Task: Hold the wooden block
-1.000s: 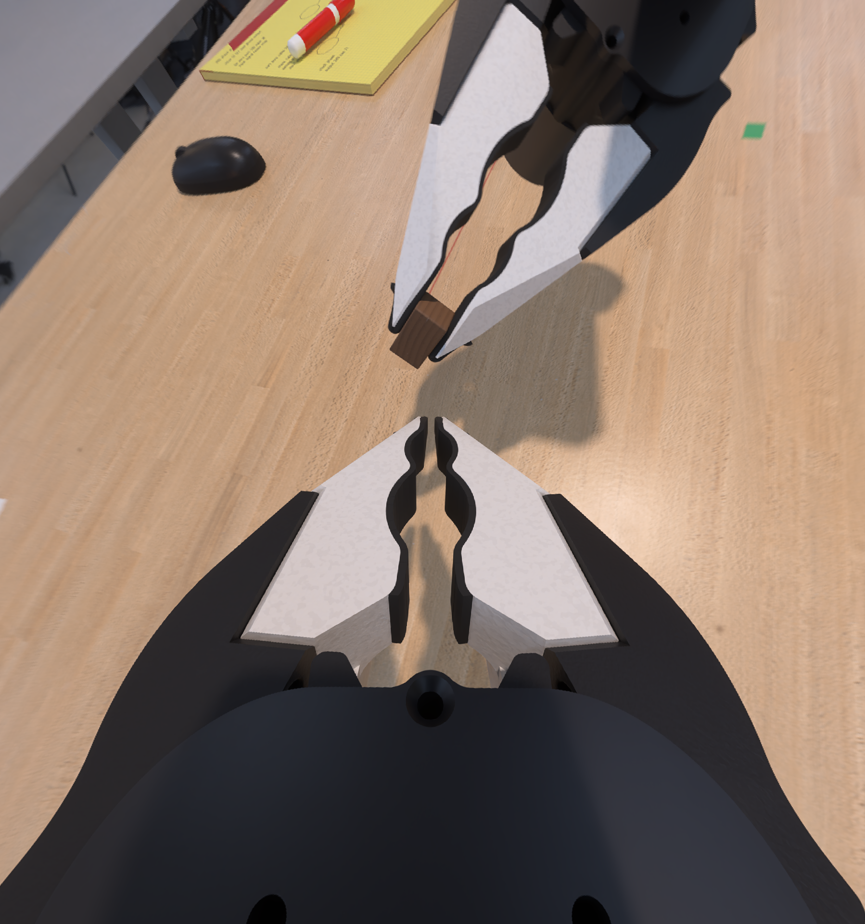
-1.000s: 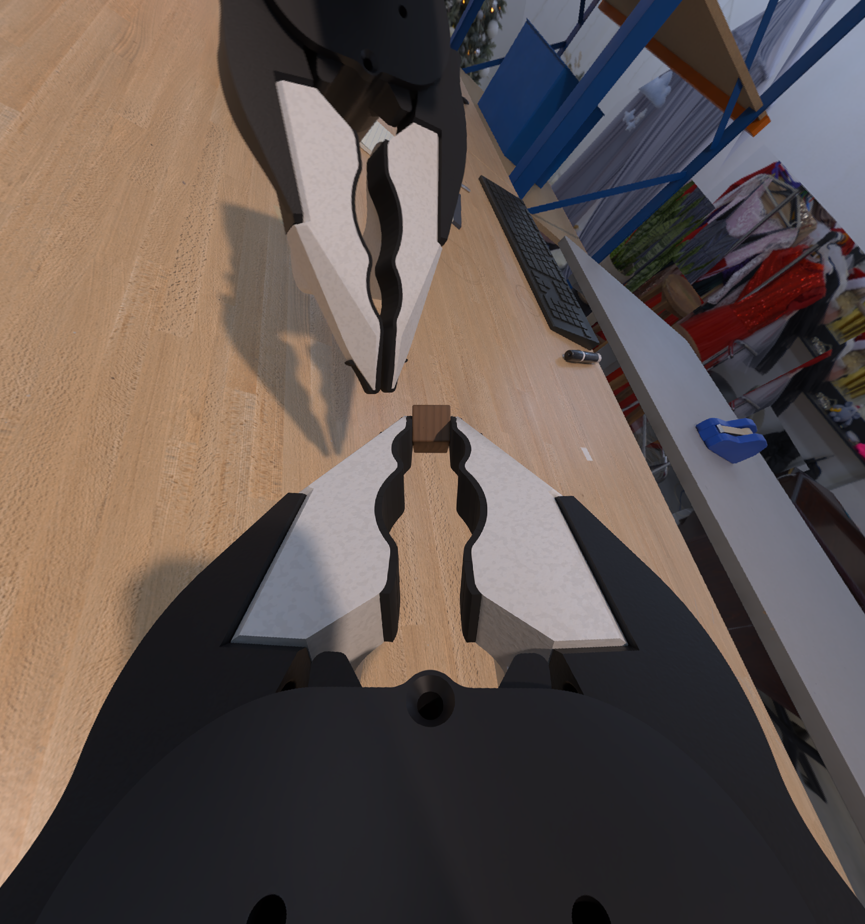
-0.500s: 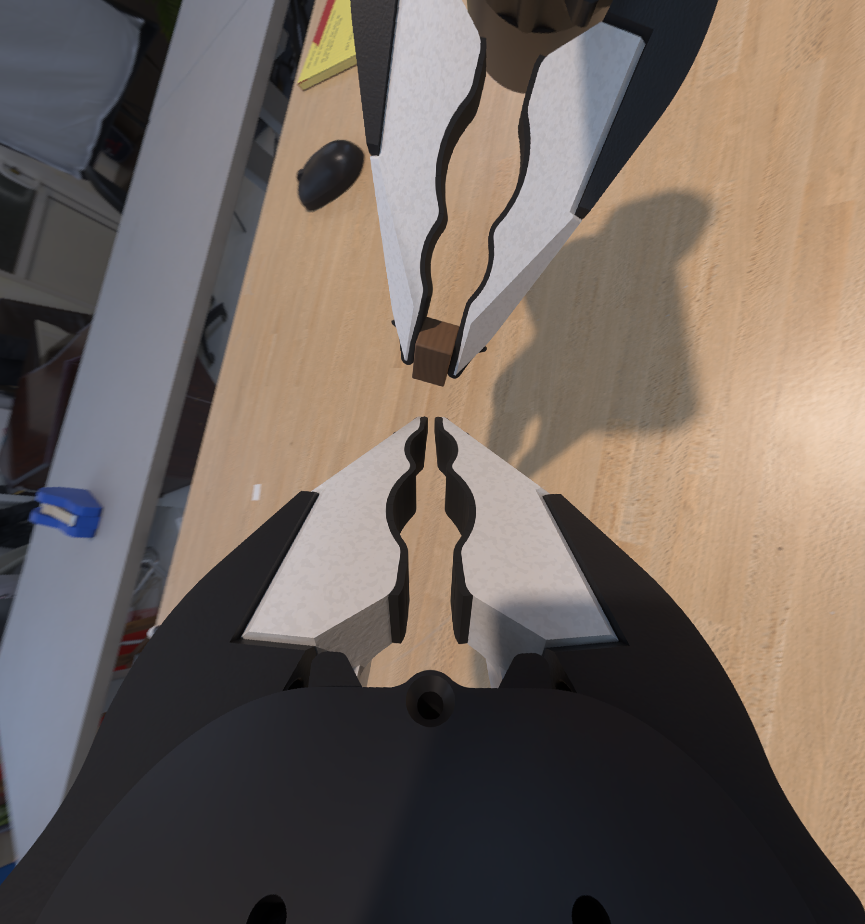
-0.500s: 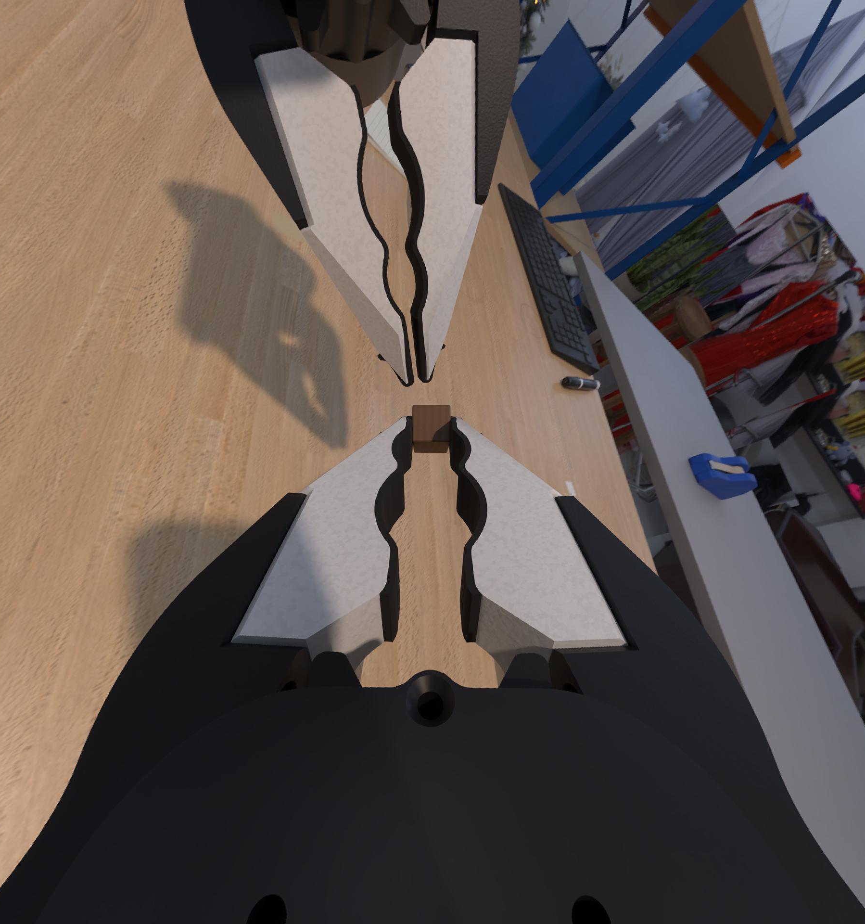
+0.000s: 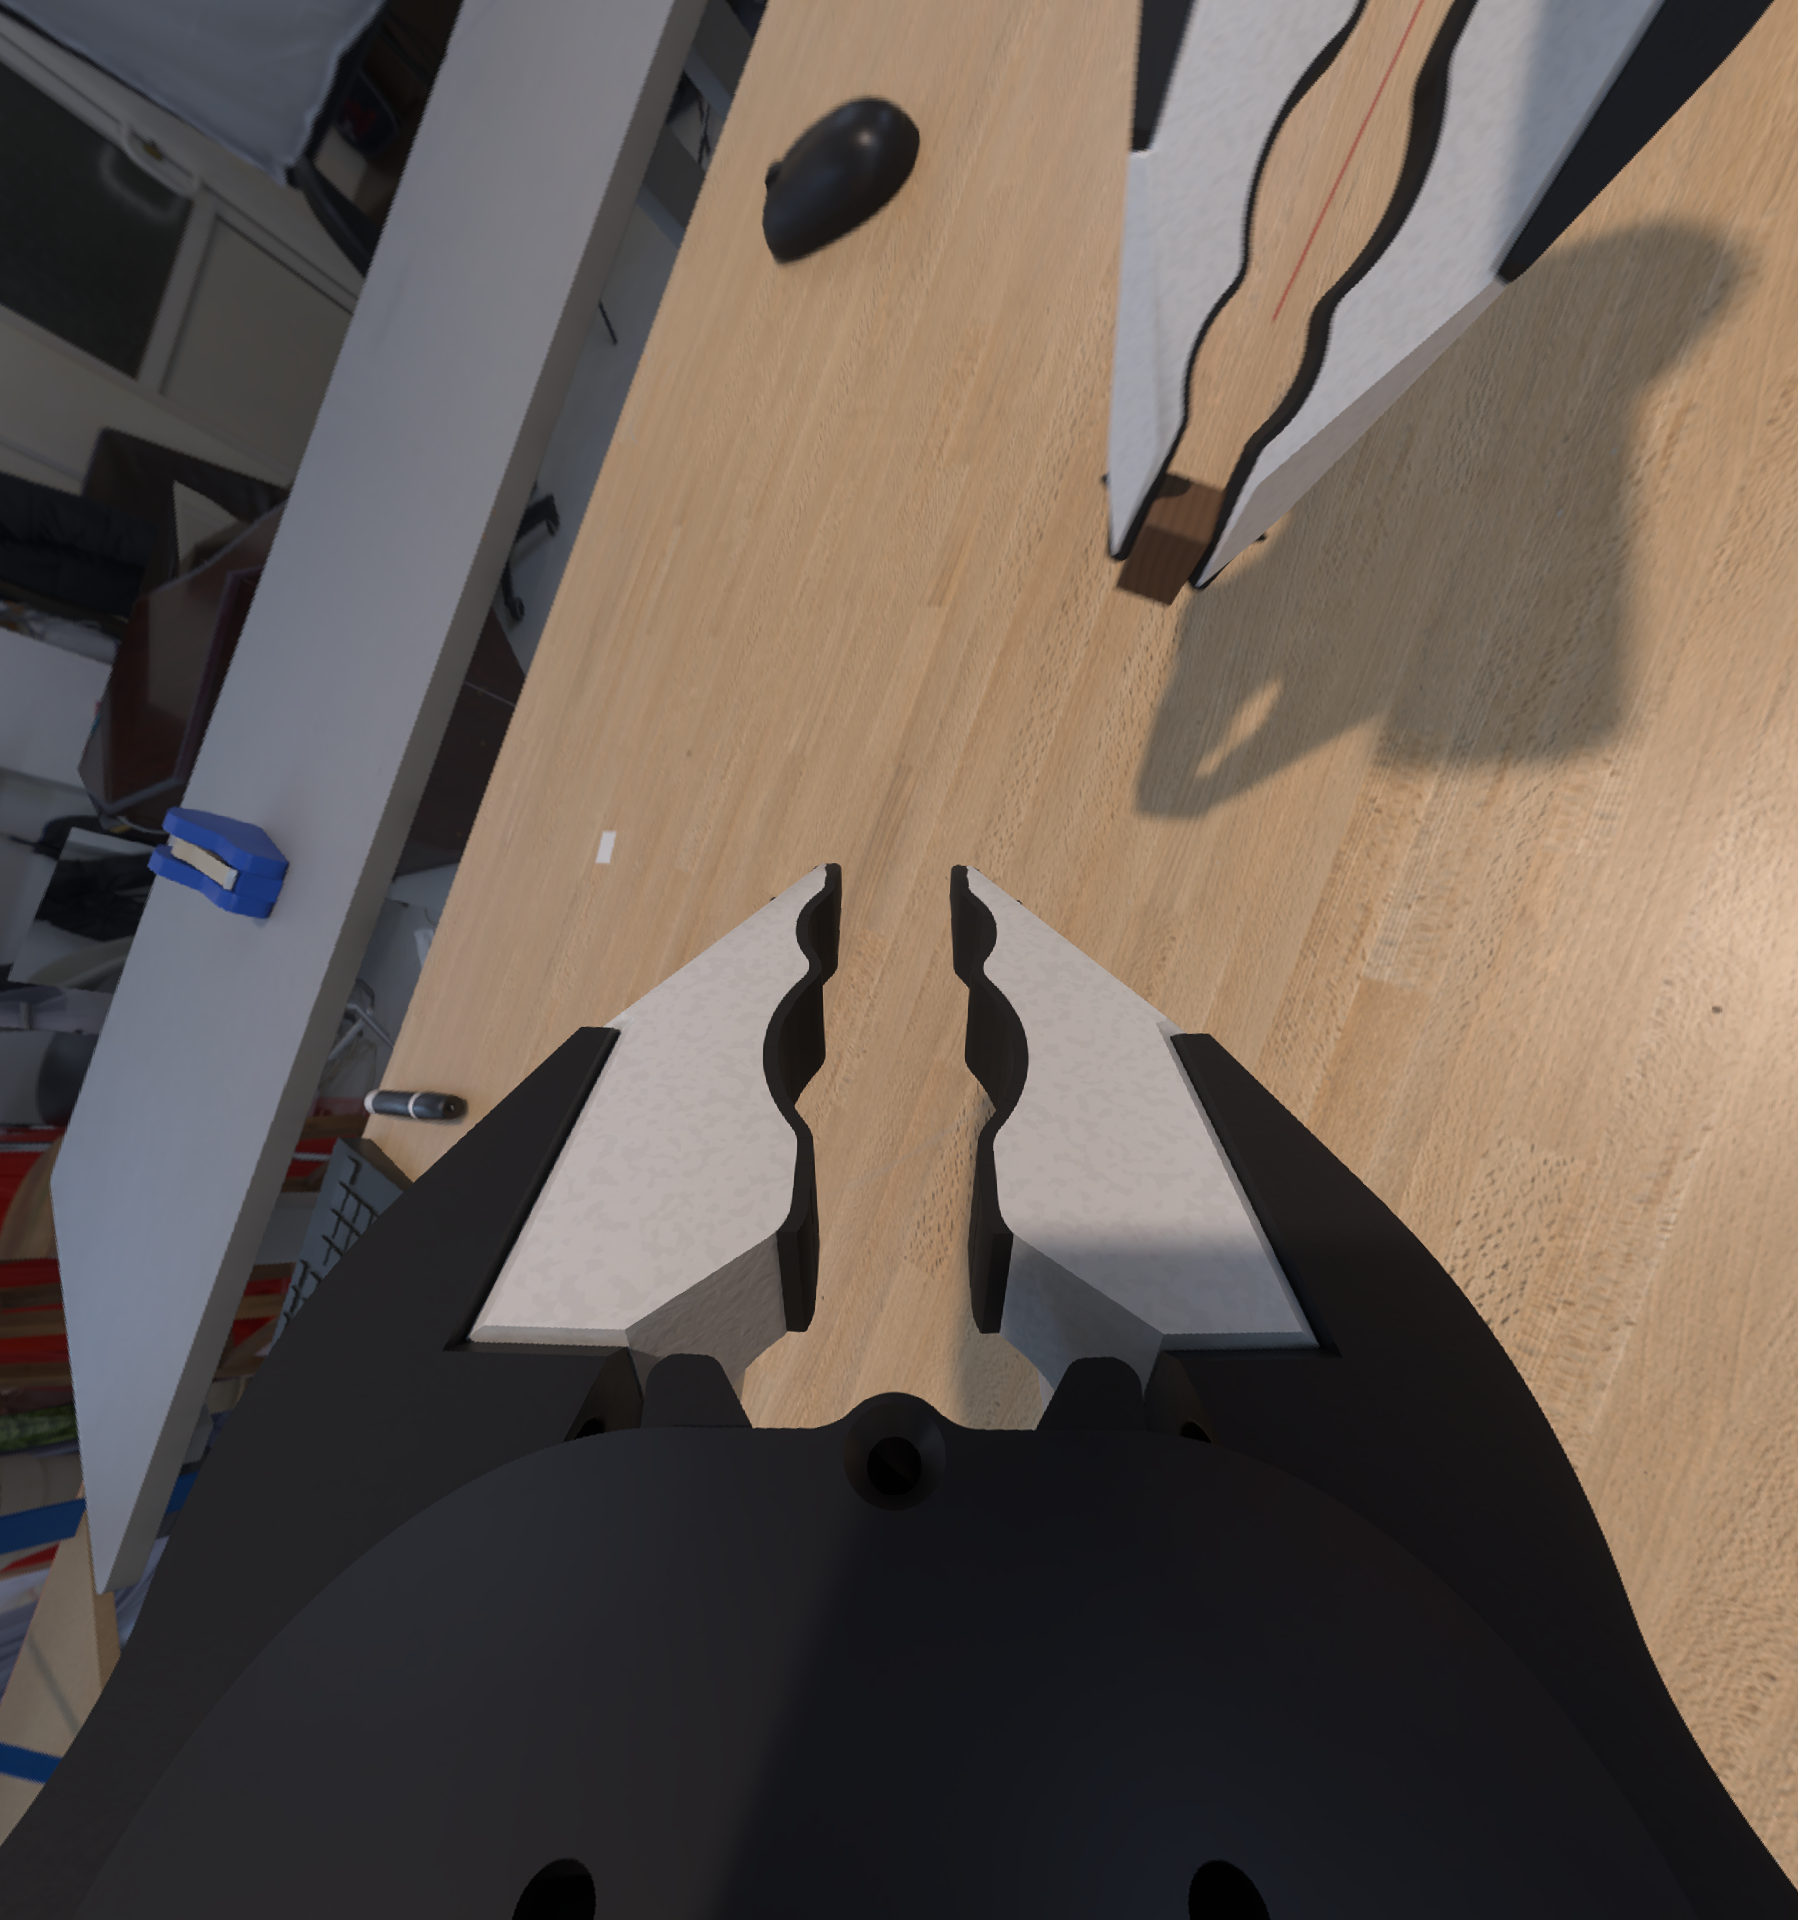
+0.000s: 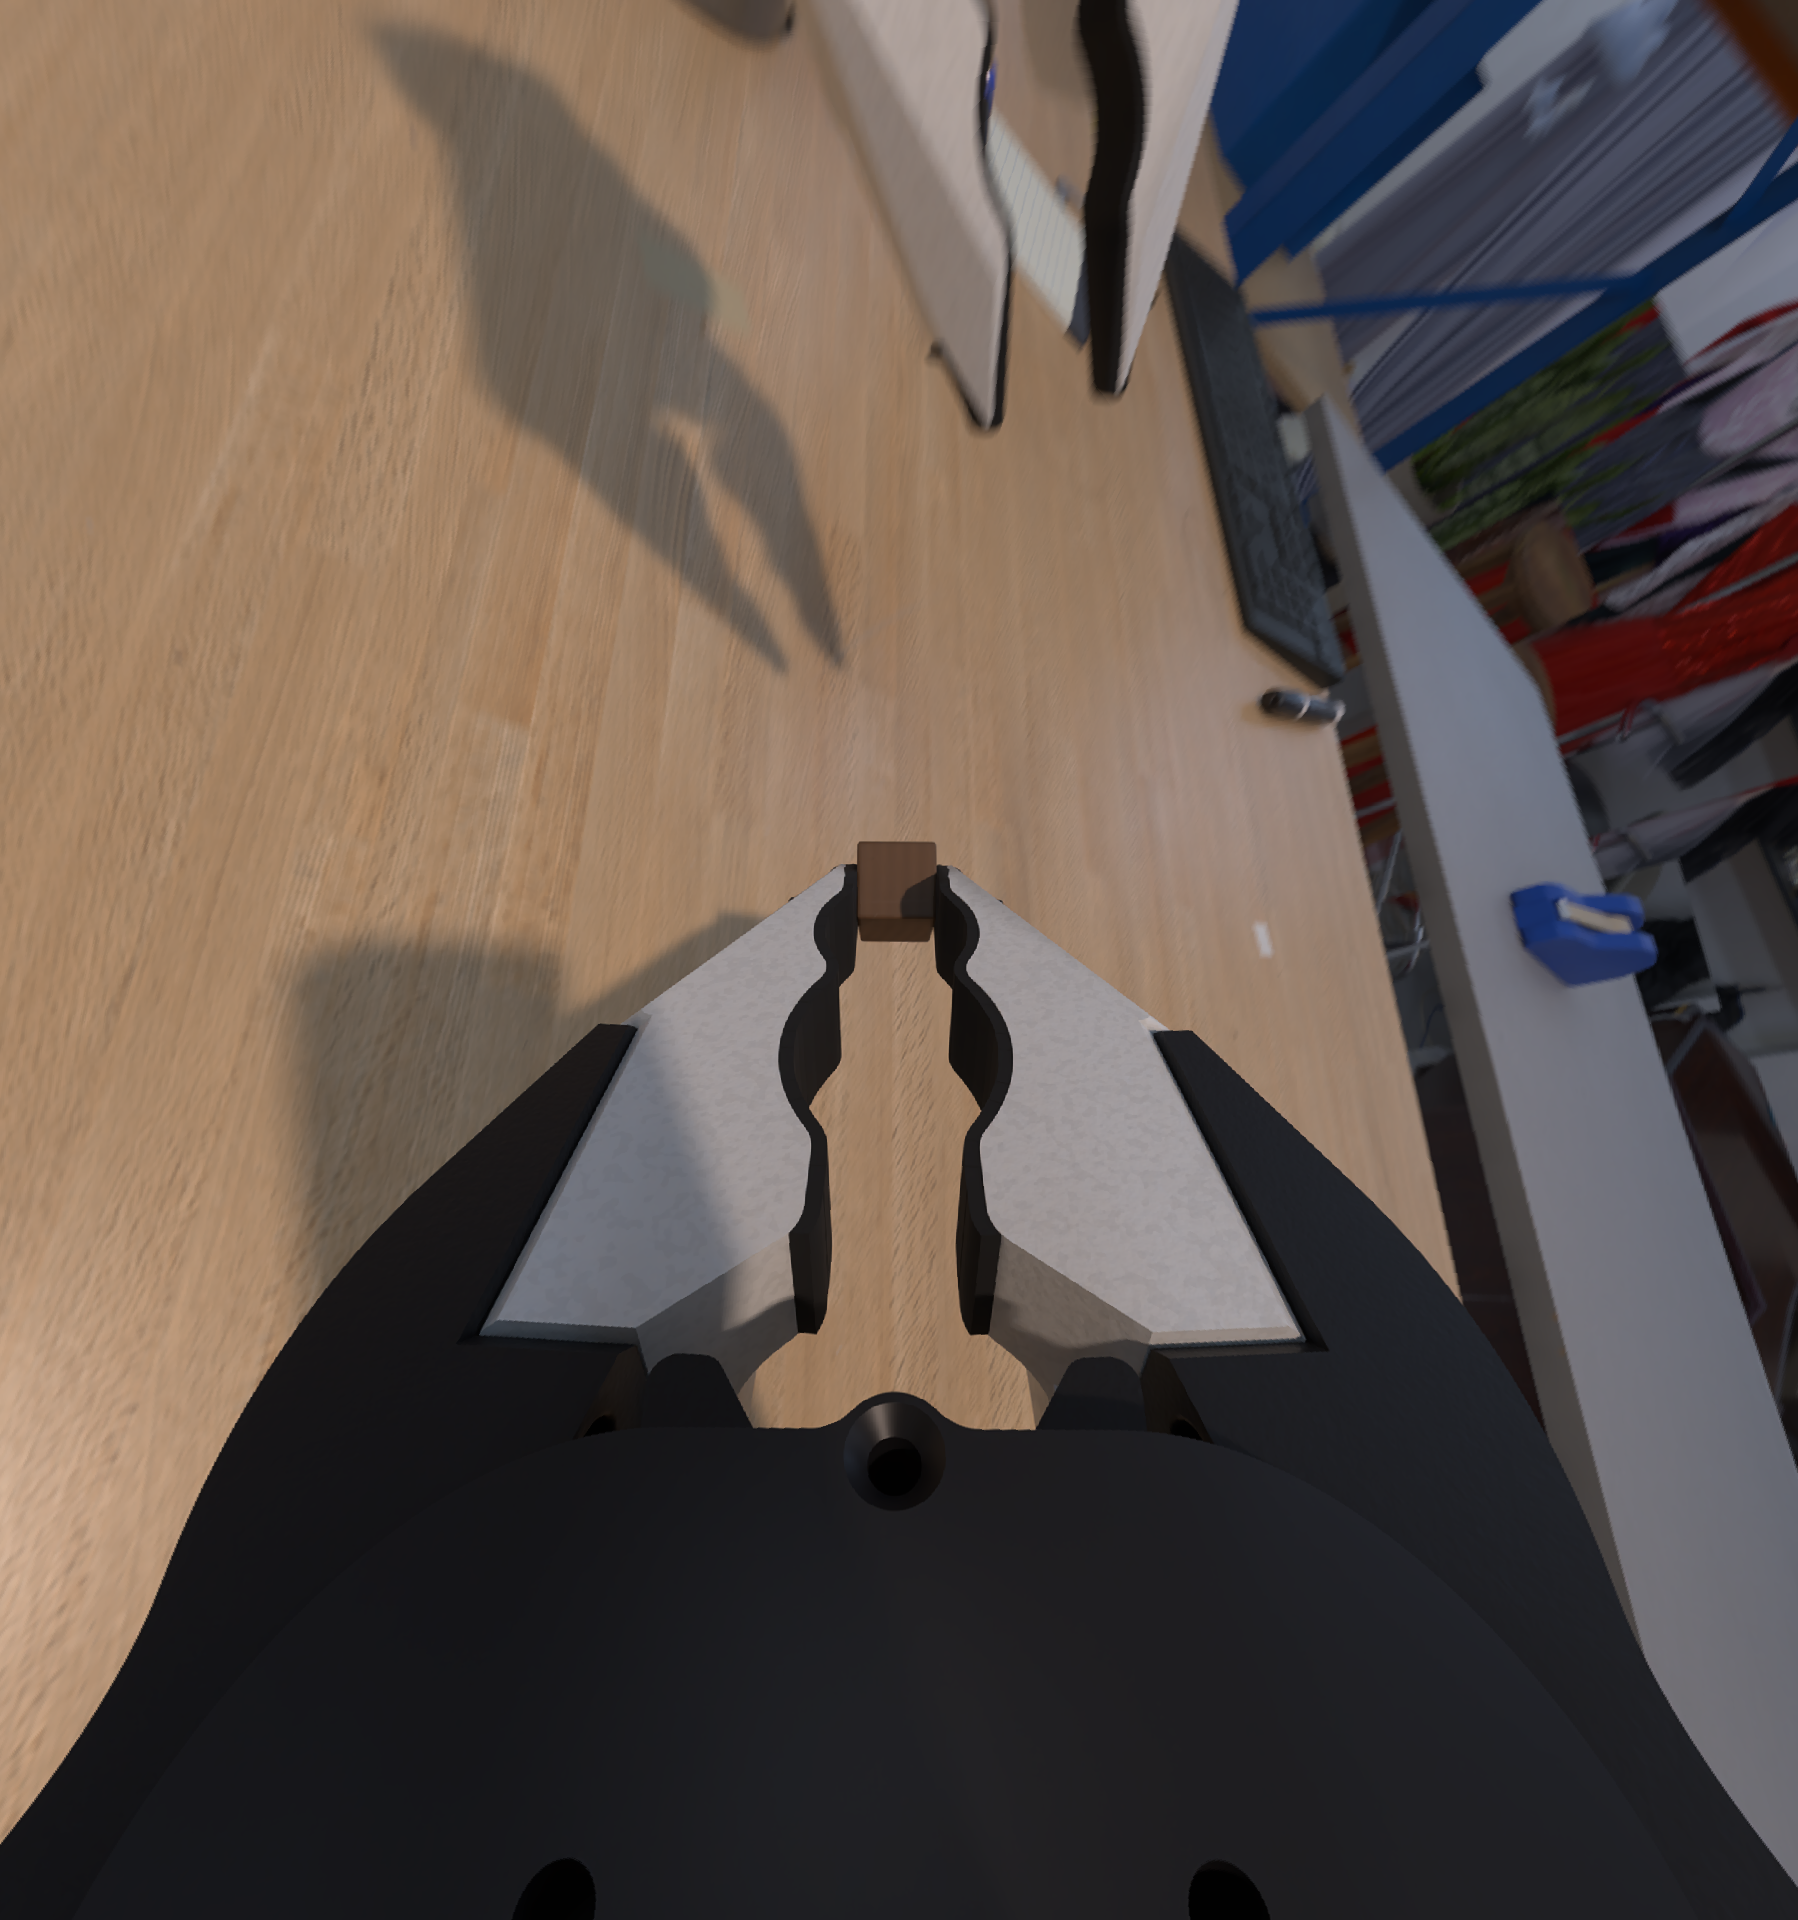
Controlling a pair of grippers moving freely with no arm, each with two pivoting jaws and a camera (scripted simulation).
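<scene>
Fingers (image 6: 1030,1039) of right gripper (image 6: 896,883) pinch one wooden block (image 6: 895,889); left gripper (image 5: 895,883) parted.

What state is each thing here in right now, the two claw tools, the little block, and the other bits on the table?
Right tool: shut on the wooden block, at its tips.
Wooden block: gripped, off the table.
Left tool: open, empty, apart from the block.
Black mouse: lying on the table.
Keyboard: flat at the table's edge.
Blue tape dispenser: sitting on the grey desk.

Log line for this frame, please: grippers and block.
right gripper: shut on wooden block, at fingertips | left gripper: open, empty, apart from block | block: above table
</scene>
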